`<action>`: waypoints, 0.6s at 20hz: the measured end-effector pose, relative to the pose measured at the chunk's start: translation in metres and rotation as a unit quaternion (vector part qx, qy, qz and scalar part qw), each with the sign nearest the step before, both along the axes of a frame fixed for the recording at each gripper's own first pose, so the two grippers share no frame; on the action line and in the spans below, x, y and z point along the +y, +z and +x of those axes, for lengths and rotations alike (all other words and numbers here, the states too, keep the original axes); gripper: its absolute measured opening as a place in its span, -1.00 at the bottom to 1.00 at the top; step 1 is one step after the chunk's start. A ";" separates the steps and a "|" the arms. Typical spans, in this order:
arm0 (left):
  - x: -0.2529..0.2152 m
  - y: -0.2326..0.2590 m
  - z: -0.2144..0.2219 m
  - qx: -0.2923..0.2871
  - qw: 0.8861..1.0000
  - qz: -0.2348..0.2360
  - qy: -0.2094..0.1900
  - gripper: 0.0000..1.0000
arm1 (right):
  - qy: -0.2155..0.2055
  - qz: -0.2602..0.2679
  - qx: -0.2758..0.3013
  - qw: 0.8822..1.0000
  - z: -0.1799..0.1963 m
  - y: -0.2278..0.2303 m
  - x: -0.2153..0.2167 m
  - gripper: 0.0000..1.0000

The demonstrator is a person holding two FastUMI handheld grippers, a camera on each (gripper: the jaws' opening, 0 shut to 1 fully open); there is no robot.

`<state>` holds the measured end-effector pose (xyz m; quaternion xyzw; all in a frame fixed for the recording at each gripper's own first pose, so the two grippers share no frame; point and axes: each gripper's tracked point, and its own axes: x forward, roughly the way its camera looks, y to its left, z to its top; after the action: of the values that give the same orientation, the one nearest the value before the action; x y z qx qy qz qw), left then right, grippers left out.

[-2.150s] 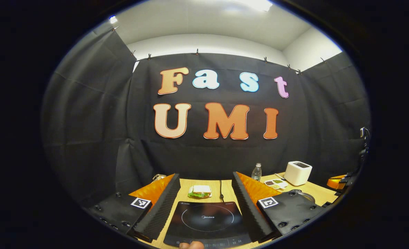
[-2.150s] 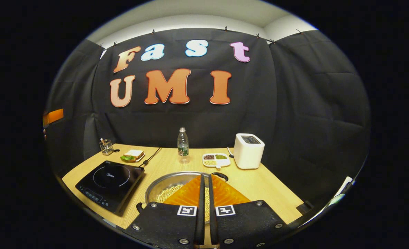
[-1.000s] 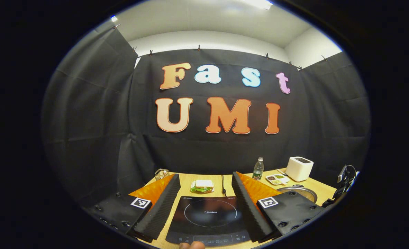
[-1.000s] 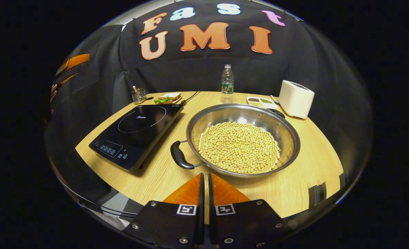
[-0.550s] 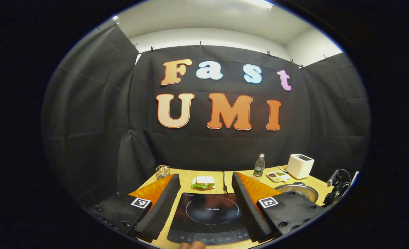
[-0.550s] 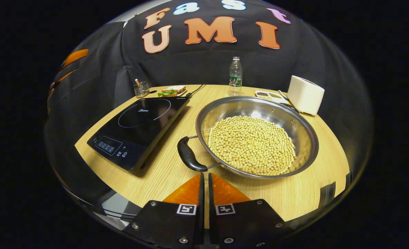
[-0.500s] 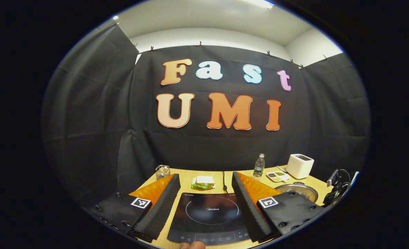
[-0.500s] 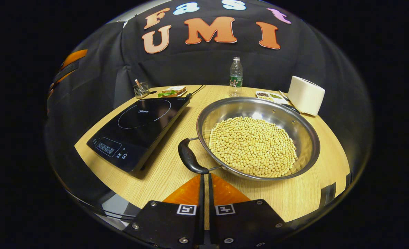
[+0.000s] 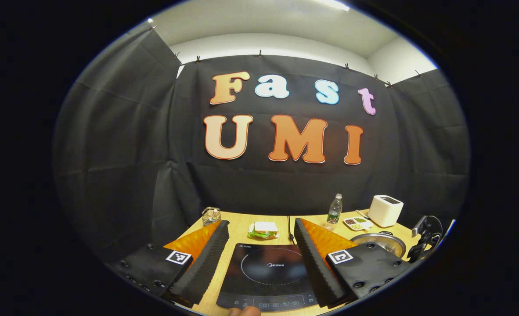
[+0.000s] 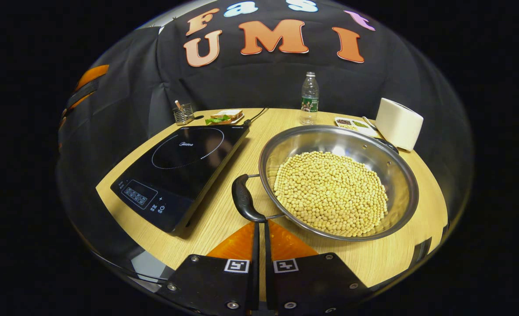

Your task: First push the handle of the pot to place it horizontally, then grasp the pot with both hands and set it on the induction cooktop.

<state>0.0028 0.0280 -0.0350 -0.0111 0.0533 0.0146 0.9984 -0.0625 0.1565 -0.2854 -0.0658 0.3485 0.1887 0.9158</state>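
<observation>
Beside pot (image 10: 338, 180), right hand-held gripper (image 10: 260, 224) sat clenched, empty, tips at near handle (image 10: 243, 200); left hand-held gripper (image 9: 261, 228) released, farther off.

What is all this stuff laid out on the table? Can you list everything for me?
Wooden table: one, light tan, bearing everything.
Black flat induction cooktop: one, left part.
Round steel pot: one, silver, right of the cooktop, black handle toward the right claw.
Soybeans: many, pale yellow, in the pot.
Sandwich: one, back.
Wire cup: one, back left.
Plastic bottle: one, clear, back.
Divided dish: one, white.
Toaster: one, white, back right.
Left claw: open, over the cooktop.
Right claw: shut, tips at the handle.
</observation>
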 end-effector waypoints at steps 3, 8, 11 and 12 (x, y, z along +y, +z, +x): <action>0.005 0.001 0.002 -0.001 1.000 -0.002 0.005 0.96 | 0.001 0.005 0.001 1.000 0.005 0.000 0.008 -0.88; 0.009 0.001 0.004 -0.003 1.000 -0.001 0.008 0.95 | 0.000 0.012 0.002 1.000 0.013 -0.001 0.019 -0.88; 0.012 -0.002 0.004 -0.001 1.000 -0.002 0.008 0.96 | -0.005 0.019 0.005 1.000 0.018 -0.001 0.026 -0.88; 0.013 -0.004 0.005 0.000 1.000 -0.002 0.009 0.94 | -0.006 0.022 0.005 1.000 0.020 -0.001 0.028 -0.88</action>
<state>0.0078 0.0407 -0.0386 -0.0137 0.0528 0.0231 0.9982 -0.0428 0.1847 -0.2866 -0.0426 0.3497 0.1911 0.9162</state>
